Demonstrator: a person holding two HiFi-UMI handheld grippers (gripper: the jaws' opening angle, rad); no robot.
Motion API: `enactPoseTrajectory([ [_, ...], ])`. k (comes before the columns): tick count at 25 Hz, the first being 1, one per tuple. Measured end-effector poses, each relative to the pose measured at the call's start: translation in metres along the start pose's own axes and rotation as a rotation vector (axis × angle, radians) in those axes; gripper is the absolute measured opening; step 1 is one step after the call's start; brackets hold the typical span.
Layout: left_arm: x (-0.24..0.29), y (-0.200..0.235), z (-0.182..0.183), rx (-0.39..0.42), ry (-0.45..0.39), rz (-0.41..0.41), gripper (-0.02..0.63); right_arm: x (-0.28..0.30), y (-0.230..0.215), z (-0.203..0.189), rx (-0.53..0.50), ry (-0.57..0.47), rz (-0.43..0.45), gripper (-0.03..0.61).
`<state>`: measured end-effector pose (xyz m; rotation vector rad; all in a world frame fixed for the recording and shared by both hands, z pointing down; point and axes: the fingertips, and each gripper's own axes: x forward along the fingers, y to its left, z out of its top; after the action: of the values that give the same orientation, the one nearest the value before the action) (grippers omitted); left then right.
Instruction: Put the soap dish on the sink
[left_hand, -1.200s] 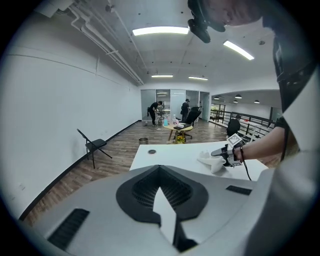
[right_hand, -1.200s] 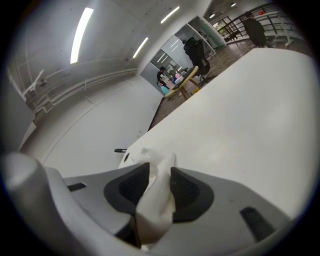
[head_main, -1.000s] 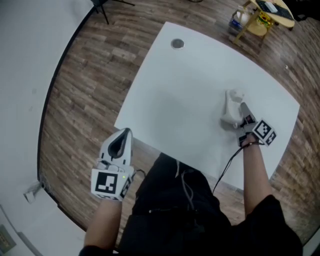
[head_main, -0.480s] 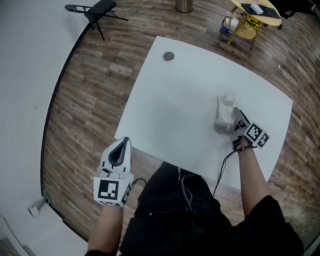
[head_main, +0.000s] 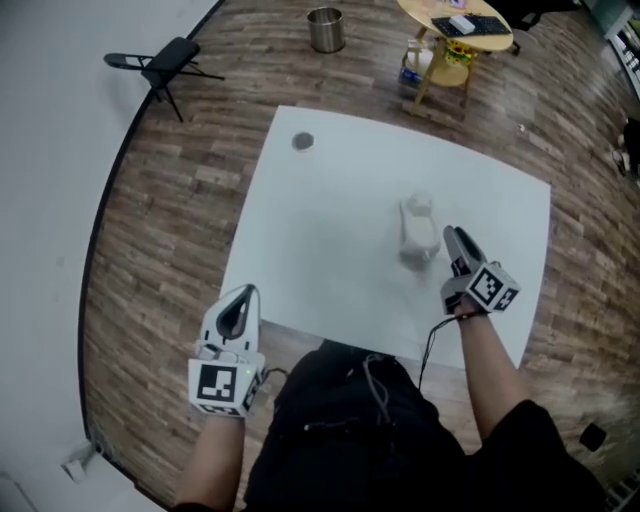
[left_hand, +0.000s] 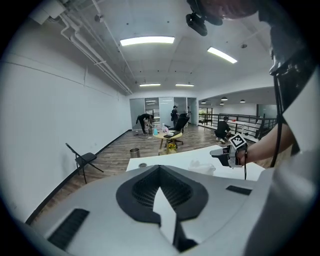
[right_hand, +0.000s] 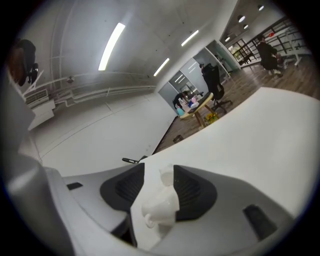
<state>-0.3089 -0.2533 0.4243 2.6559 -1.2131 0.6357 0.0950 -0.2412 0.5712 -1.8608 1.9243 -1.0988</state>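
- Black, thin-legged folding chair (head_main: 160, 62) stands on the wood-plank floor (head_main: 170, 200), beyond the table's far-left corner.
- Left gripper (head_main: 249, 292), grey shell, jaws together and empty, hangs off the table's near-left edge.
- Table (head_main: 330, 230): matte white, square.
- Soap dish (head_main: 417, 244), smooth white moulding, lies right of the table's centre; a smaller white lump (head_main: 419, 207) touches its far end.
- Right gripper (head_main: 450, 234): jaws have just been opening and stand wide; the soap dish shows in the gap, unpressed.
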Motion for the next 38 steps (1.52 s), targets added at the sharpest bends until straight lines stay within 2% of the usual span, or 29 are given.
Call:
enactPoseTrajectory([
  [14, 0.039, -0.035, 0.048, 0.001, -0.118, -0.172, -0.011, -0.097, 0.09, 0.073, -0.346, -0.127, 0.001, 0.193],
  [18, 0.05, -0.046, 0.048, -0.008, -0.128, -0.222, -0.011, -0.122, 0.118, 0.094, -0.33, -0.201, 0.044, 0.193],
  [21, 0.058, -0.059, 0.051, -0.009, -0.135, -0.258, -0.011, -0.139, 0.13, 0.105, -0.359, -0.227, 0.054, 0.192],
  [33, 0.076, -0.09, 0.074, 0.025, -0.142, -0.351, -0.011, -0.187, 0.146, 0.109, -0.467, -0.281, 0.021, 0.138],
  [38, 0.079, -0.088, 0.081, 0.032, -0.143, -0.361, -0.011, -0.193, 0.149, 0.105, -0.53, -0.291, -0.01, 0.135],
])
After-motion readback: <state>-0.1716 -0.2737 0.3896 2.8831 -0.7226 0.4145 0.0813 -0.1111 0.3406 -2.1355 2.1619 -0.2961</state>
